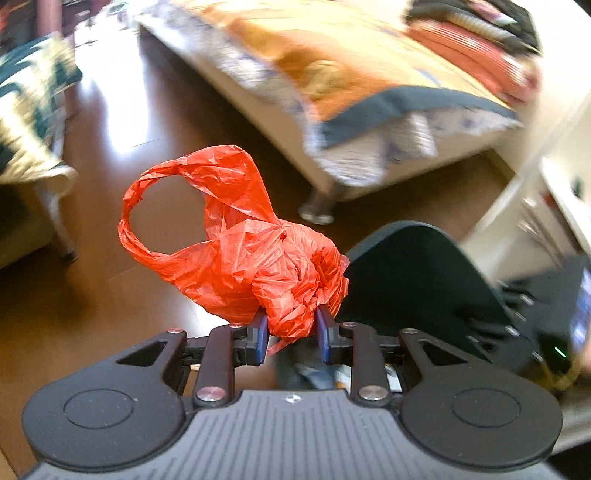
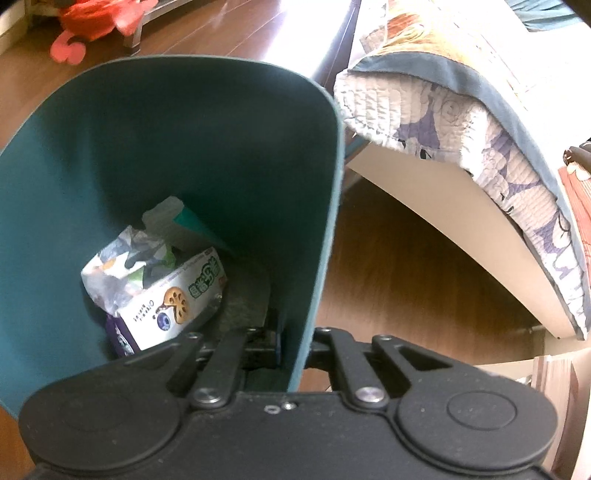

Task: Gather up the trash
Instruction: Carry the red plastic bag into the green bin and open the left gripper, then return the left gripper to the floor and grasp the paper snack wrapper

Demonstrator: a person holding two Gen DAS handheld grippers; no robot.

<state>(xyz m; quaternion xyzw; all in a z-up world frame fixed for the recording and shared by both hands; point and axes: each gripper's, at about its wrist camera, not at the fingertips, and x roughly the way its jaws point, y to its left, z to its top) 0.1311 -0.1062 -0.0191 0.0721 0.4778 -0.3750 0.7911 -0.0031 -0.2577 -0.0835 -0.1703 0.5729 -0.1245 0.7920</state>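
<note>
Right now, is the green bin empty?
No, the green bin already holds a white snack box and crumpled wrappers at its bottom.

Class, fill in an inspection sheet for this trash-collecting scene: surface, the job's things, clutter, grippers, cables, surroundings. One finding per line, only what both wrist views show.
Surface: brown wood floor, glare patches.
Job's things: red bag, crumpled, held up off the floor; teal bin holding a snack box and crumpled wrappers.
Clutter: another red bag on the floor beyond the bin.
Grippers: left gripper shut on the red bag; right gripper shut on the bin's wall, one finger inside, one outside.
Cables: nothing seen.
Surroundings: bed with a patterned quilt beside the bin; patterned cushion, blurred.
</note>
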